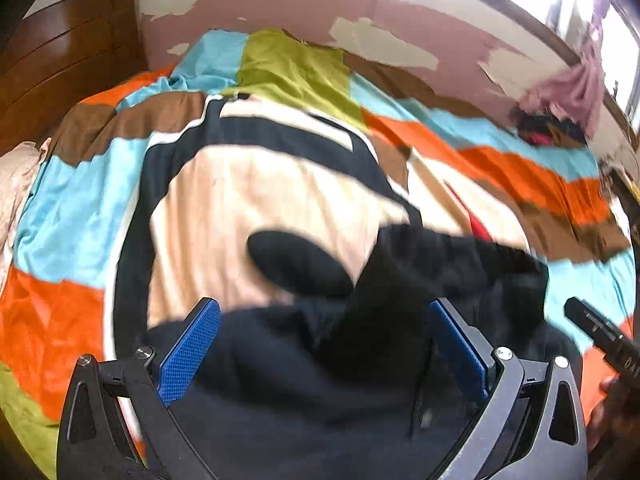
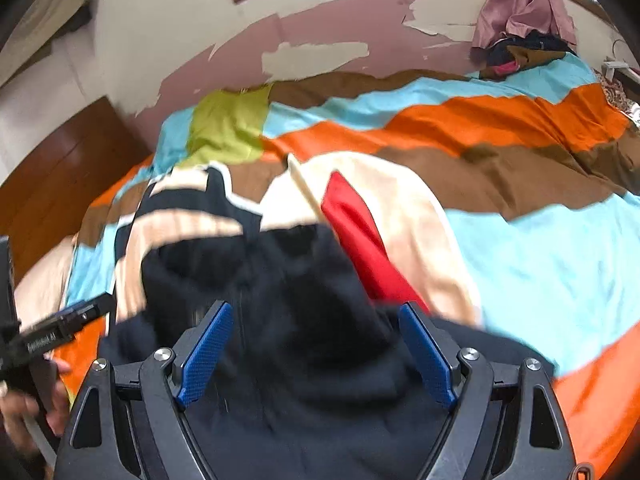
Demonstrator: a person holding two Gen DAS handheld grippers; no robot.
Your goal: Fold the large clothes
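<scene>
A large jacket in cream, black and red [image 1: 256, 200] lies spread on a bed, its black hood and collar bunched toward me; it also shows in the right wrist view [image 2: 404, 216]. My left gripper [image 1: 324, 320] is open, its blue pads [image 1: 188, 352] standing wide on either side of the black fabric [image 1: 304, 380]. My right gripper [image 2: 316, 320] is open too, pads [image 2: 428, 356] astride the black hood [image 2: 296, 280]. Neither pinches the cloth. Each gripper shows at the edge of the other's view. The frames are motion-blurred.
The bed carries a striped cover of orange, blue, brown and green [image 2: 520, 128]. A wooden headboard [image 1: 60, 60] stands at the left. A peeling wall [image 2: 320, 32] runs behind. A pile of clothes [image 2: 520, 52] sits at the far right corner.
</scene>
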